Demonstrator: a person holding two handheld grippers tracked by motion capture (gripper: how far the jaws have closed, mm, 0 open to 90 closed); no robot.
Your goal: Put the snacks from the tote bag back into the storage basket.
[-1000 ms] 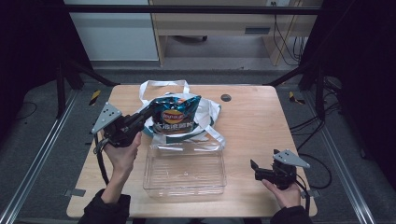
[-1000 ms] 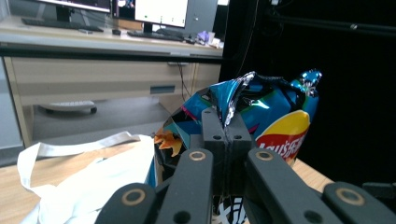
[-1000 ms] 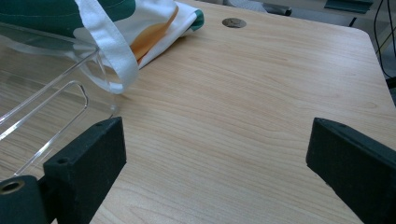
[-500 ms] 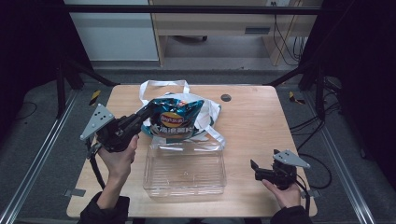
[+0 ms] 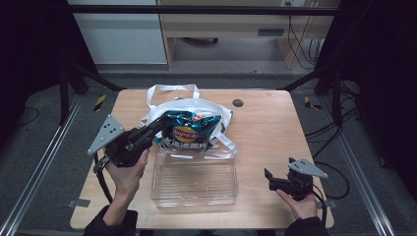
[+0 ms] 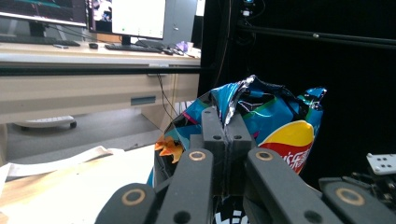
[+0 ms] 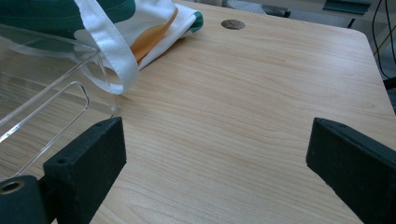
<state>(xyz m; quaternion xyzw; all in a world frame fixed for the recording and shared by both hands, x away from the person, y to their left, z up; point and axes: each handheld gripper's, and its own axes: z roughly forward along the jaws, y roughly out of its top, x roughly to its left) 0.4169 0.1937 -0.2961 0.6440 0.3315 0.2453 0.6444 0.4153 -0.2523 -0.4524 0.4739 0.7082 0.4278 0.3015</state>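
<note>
Our left tool [image 5: 156, 124] is clamped on the crimped top edge of the chip bag [image 5: 189, 132], jaws pressed together on the foil in the left gripper view. From the tool the bag extends toward frame right, long axis roughly horizontal, held above the white tote bag [image 5: 219, 114] at frame centre. The clear tray [image 5: 194, 183] lies just below the bag, toward the bottom of the frame. We judge it the likely destination. Our right tool [image 5: 273, 179], jaws apart and holding nothing, rests on the surface [image 5: 275, 128] at lower right, farther from the bag.
</note>
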